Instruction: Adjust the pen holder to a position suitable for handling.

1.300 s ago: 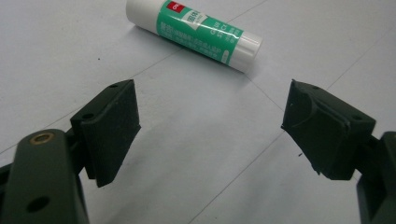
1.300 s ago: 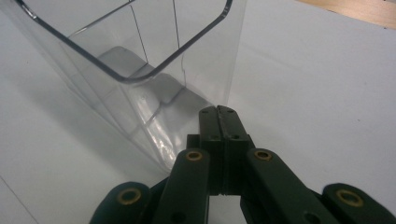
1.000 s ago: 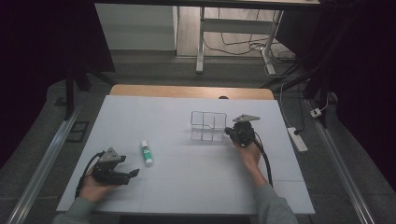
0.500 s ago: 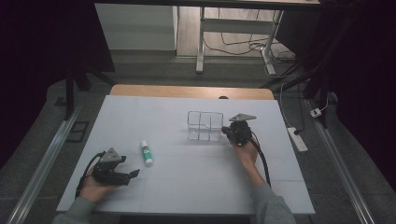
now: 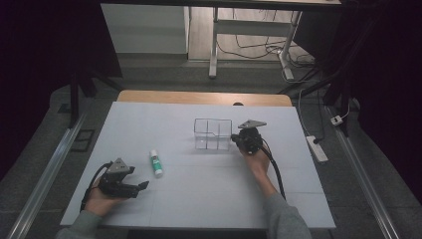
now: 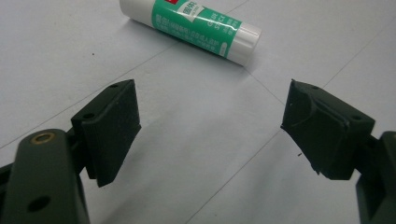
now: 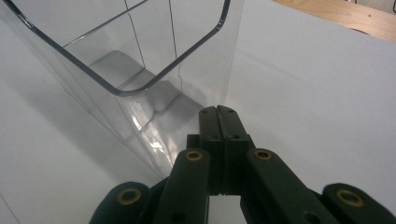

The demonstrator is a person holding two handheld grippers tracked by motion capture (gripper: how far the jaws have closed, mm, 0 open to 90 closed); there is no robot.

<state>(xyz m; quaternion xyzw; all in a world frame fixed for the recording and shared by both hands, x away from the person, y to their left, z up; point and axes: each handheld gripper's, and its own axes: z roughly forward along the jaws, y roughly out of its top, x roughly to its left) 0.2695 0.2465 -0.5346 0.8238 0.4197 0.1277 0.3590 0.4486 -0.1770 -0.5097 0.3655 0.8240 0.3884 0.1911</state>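
A clear plastic box (image 5: 213, 134) with divided compartments stands on the white table, and in the right gripper view its wall (image 7: 140, 70) rises close ahead. My right gripper (image 5: 239, 141) is shut with nothing between its jaws, and its closed tips (image 7: 218, 109) rest against the box's right side near the bottom. A white and green glue stick (image 5: 156, 162) lies flat at the left. My left gripper (image 5: 138, 178) sits just in front of the stick, open and holding nothing. In the left gripper view the glue stick (image 6: 191, 25) lies beyond the spread jaws of my left gripper (image 6: 210, 116).
The white table top (image 5: 199, 204) has a wooden strip (image 5: 204, 97) along its far edge. A power strip (image 5: 317, 148) lies on the floor at the right, and metal rails (image 5: 50, 169) run along both sides of the table.
My right gripper has moved left, and the clear box has slid left ahead of it. The left gripper and the glue stick have stayed put.
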